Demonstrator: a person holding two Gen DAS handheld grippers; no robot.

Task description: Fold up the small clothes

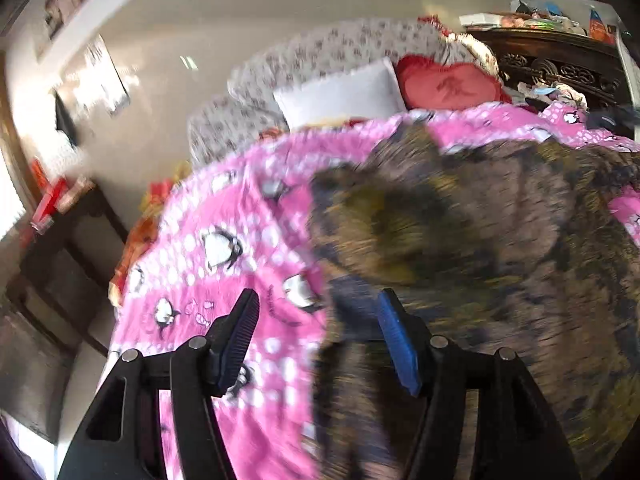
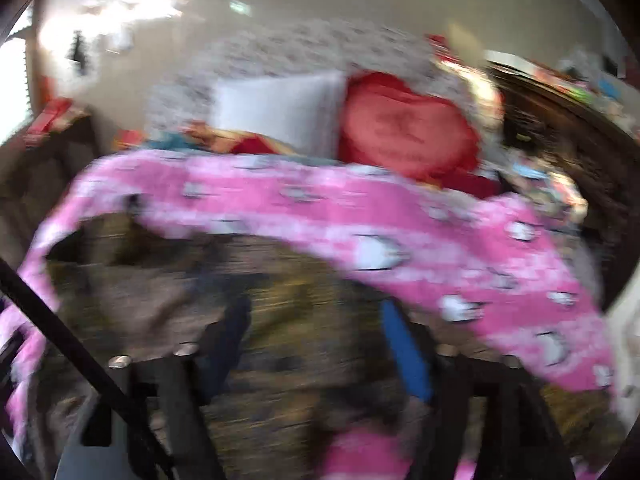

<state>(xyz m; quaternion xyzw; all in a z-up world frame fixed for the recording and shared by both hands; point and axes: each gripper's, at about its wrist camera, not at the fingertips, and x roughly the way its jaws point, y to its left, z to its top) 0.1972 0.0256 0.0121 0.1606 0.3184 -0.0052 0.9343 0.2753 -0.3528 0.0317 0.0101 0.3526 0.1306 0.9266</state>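
Observation:
A dark brown and olive patterned garment [image 1: 480, 248] lies spread on a pink penguin-print blanket [image 1: 224, 248]. My left gripper [image 1: 316, 312] is open, low over the garment's left edge; its right finger is over the garment, its left finger over the blanket. In the right wrist view, heavily blurred, the same garment [image 2: 248, 280] fills the lower middle with the pink blanket [image 2: 400, 216] behind it. My right gripper [image 2: 316, 320] is open over the garment, holding nothing.
A white pillow [image 1: 340, 92] and a red heart cushion [image 1: 448, 86] lie at the bed's head against a floral headboard [image 1: 328, 48]. A dark carved cabinet [image 1: 560, 64] with clutter stands at right. A dark side table [image 1: 68, 248] stands at left.

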